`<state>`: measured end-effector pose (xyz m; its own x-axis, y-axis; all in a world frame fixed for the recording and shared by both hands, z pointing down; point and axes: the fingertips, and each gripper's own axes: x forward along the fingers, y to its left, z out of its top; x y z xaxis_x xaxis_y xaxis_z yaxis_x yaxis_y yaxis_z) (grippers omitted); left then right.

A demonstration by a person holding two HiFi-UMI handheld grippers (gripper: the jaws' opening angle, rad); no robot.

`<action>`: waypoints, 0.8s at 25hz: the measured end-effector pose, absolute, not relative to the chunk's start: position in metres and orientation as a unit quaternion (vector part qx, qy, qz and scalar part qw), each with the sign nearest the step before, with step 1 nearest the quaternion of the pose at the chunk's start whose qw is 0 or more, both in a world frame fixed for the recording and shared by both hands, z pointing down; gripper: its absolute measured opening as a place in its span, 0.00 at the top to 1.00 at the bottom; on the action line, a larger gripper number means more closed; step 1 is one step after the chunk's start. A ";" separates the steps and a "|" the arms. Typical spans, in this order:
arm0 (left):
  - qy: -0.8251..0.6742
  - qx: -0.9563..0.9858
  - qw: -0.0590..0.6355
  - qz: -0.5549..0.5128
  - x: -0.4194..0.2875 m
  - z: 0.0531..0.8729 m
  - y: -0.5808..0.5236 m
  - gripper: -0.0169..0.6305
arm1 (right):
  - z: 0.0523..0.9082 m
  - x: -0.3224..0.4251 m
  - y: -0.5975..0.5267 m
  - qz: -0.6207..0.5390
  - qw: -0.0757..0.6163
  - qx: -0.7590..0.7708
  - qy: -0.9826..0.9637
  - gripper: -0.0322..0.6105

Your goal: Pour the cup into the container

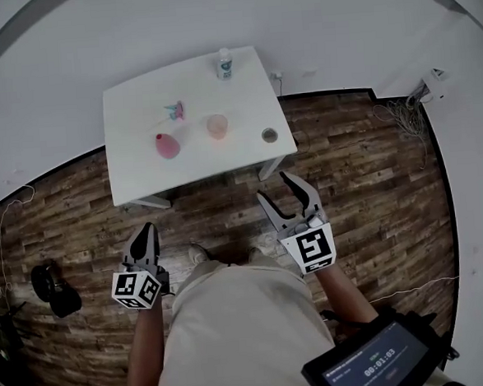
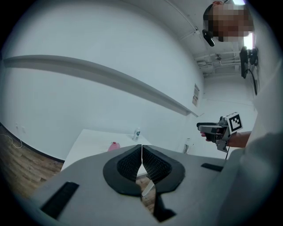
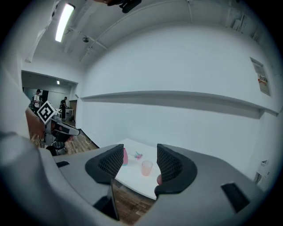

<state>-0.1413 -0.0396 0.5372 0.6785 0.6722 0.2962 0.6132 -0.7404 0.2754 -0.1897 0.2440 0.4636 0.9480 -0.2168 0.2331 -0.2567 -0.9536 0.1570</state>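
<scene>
**Head view.** The contents of the cup (image 1: 216, 126) cannot be made out. A small dark round item (image 1: 269, 134) near the right edge of the table (image 1: 132, 167) is too small to identify. The cup is set near the middle of the table. It stands upright with its long axis vertical and its mouth up. It is seen as a short, translucent, pale-pink tumbler. The container (image 1: 167, 145), an opaque pink vessel with a narrower top, is placed toward the table's left side. A bottle (image 1: 224, 64) is placed at the table's far edge. Both grippers are held short of the table's near edge, above the floor (image 1: 371, 162). The left gripper (image 1: 146, 229) is shown with its jaws together. The right gripper (image 1: 274, 186) is shown with its jaws apart.

**Left gripper view.** The jaws are closed pad against pad and nothing is clamped. The cup is hidden behind the jaws. Only the container and the bottle are seen on the table above them. The right gripper is seen off the table's right side, carried in a hand (image 2: 204, 133).

**Right gripper view.** The jaws are spread about halfway and nothing is held. The table is framed in the gap, well beyond the pads. The cup is seen upright on the table, mouth up, pale and see-through. The container is partly cut off by the left pad.
</scene>
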 end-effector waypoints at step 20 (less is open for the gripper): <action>0.295 0.919 0.063 0.256 -0.268 0.573 -0.017 0.96 | 0.549 -0.306 0.281 0.190 0.070 0.963 -0.178 0.57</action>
<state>-0.2680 -0.0171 0.5729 0.6957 0.5734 0.4328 0.5089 -0.8186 0.2665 -0.3057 0.2812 0.5491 0.8645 -0.3157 0.3910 -0.3690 -0.9270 0.0675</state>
